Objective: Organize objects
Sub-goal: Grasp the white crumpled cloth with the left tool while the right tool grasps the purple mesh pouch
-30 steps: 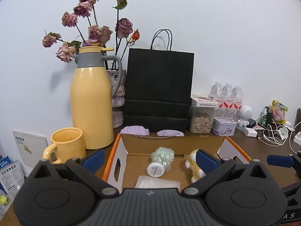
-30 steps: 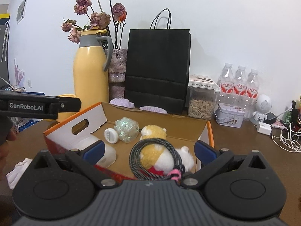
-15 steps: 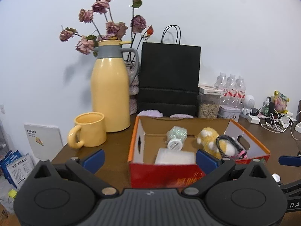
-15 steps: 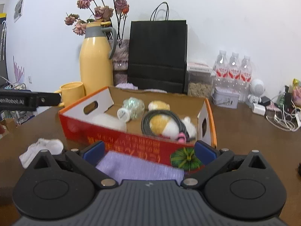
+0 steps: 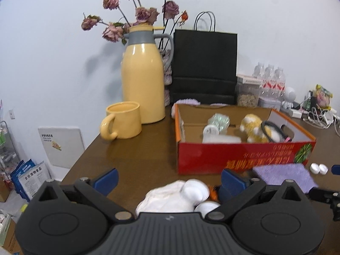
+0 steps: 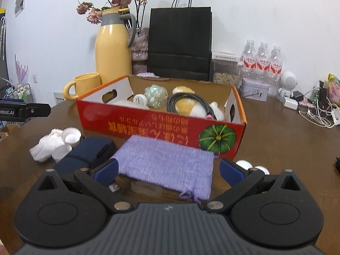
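Note:
A red cardboard box [image 6: 161, 125] [image 5: 244, 155] on the brown table holds a plush toy [image 6: 189, 106], a coiled black cable [image 6: 187, 97], a small clear bottle [image 6: 155, 96] and something white. In front of it lie a purple knitted pouch [image 6: 167, 165] [image 5: 282, 175], a dark blue case [image 6: 89, 153], a white cloth [image 6: 45, 146] [image 5: 170, 197] with white cups, and two small white caps [image 5: 318, 168]. My right gripper [image 6: 167, 171] is open over the near part of the pouch. My left gripper [image 5: 169, 179] is open over the white cloth.
A yellow mug [image 5: 122, 123], a yellow thermos [image 5: 143, 80], a vase of dried roses, a black paper bag [image 5: 205, 68], a jar, a tin, water bottles [image 6: 263, 60], a small white robot toy and loose cables [image 6: 316, 110] stand behind and right of the box.
Both grippers have drawn back from over the box toward the table's near side. The pouch, blue case and white cloth have come into view in front of the box.

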`<state>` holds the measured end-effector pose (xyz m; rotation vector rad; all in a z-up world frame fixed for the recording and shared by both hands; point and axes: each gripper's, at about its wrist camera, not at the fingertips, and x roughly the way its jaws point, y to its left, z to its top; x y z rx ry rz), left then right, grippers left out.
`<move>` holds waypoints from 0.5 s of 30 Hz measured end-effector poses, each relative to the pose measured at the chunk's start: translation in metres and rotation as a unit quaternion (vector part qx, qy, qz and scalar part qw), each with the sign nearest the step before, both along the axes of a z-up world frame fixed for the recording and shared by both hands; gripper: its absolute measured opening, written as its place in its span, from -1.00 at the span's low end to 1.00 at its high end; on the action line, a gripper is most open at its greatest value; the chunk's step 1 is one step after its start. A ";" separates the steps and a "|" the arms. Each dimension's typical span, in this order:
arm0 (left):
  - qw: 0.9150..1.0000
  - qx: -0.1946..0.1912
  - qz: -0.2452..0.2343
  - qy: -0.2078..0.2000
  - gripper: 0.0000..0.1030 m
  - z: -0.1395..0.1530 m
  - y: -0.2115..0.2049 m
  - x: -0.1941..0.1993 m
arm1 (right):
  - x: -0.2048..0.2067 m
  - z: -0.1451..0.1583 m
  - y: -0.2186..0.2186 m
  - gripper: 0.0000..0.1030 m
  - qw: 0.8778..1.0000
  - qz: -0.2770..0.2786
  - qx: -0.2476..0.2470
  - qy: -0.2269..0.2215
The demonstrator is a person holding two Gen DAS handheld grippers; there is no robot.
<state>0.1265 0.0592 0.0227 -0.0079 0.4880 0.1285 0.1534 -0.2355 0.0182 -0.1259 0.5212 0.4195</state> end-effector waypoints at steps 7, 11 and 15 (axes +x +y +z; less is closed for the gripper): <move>0.999 0.004 0.003 0.033 1.00 -0.017 0.015 -0.006 | -0.004 -0.007 0.006 1.00 1.000 0.000 -0.009 0.009; 0.998 0.003 0.000 0.059 1.00 -0.028 0.021 -0.002 | -0.004 -0.010 0.007 1.00 1.000 -0.004 -0.009 0.012; 0.997 0.003 -0.007 0.079 1.00 -0.037 0.023 0.004 | -0.003 -0.013 0.006 1.00 1.000 -0.005 -0.012 0.018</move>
